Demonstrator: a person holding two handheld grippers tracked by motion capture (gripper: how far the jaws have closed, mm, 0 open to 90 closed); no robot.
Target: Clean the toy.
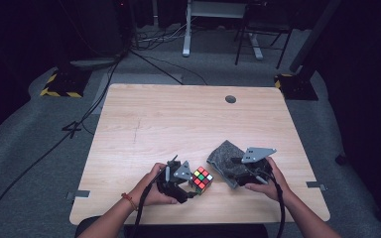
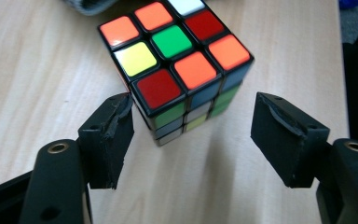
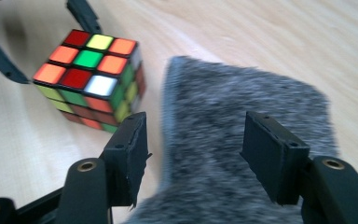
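The left gripper [image 2: 193, 133] sits open right by the color cube [image 2: 177, 65] on the table [image 1: 178, 119], ready to grab it, while the right gripper [image 3: 193, 149] hangs open over the gray cloth [image 3: 242, 116].

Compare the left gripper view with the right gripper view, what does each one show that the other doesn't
Left gripper view alone: the left gripper up close, its jaws standing apart just short of the cube's near corner, one pad at its edge, and the cube's lower side faces.

Right gripper view alone: the right gripper, jaws open and hovering above the grey felt cloth, with most of that cloth spread out; the left gripper's black jaw tips appear farther off, behind the cube.

Both: the Rubik's cube with its green-centred top face, resting on the light wooden table, plus a bit of the grey cloth.
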